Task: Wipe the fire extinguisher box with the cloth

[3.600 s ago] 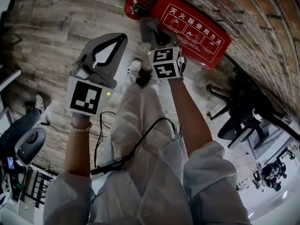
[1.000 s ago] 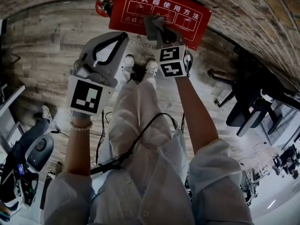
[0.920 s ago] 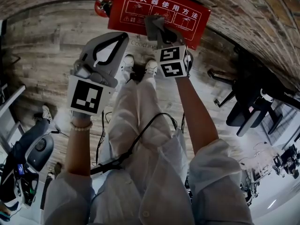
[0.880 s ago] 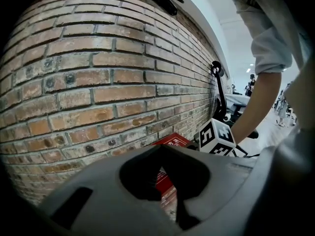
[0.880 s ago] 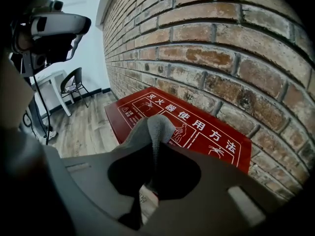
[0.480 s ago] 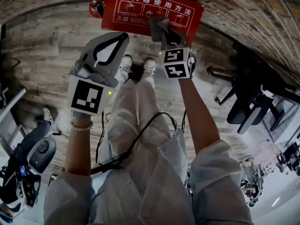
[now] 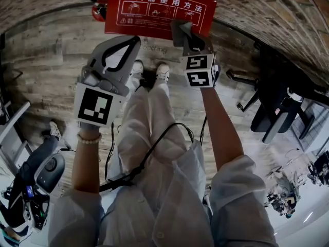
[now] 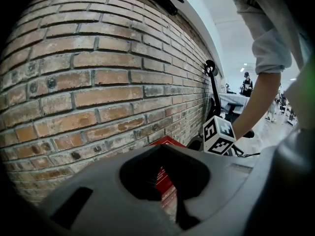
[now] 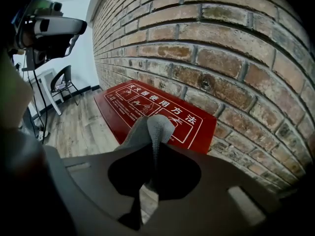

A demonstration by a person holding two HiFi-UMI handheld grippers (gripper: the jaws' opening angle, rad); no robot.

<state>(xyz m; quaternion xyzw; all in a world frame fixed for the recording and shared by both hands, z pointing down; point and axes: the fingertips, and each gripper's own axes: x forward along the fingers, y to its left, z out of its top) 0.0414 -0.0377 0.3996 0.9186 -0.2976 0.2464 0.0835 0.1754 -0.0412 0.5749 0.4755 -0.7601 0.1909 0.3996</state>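
One cloth (image 9: 152, 124) pinched by right gripper (image 9: 153, 144) near red box (image 9: 123, 101) lettered 灭火器使用方法; left gripper (image 8: 163, 147) closed.

Seen from above, a person wears a loose white long-sleeved shirt (image 7: 169, 210), its sleeves bunched up past the elbows, and white trousers (image 7: 149, 122). White trainers with dark trim (image 7: 162, 72) cover the feet. A bracelet of small pale beads (image 7: 88, 138) circles the left wrist. A thin black cable (image 7: 154, 148) loops across the lap.

The left gripper (image 7: 132, 41) is a grey moulded plastic shell with a teardrop-shaped cut-out. It carries a white cube with a black square marker (image 7: 97, 106), and a small green light glows on that cube's side. The right gripper (image 7: 184, 32) is the same grey plastic, and its smaller marker cube (image 7: 199, 71) shows two black-and-white faces.
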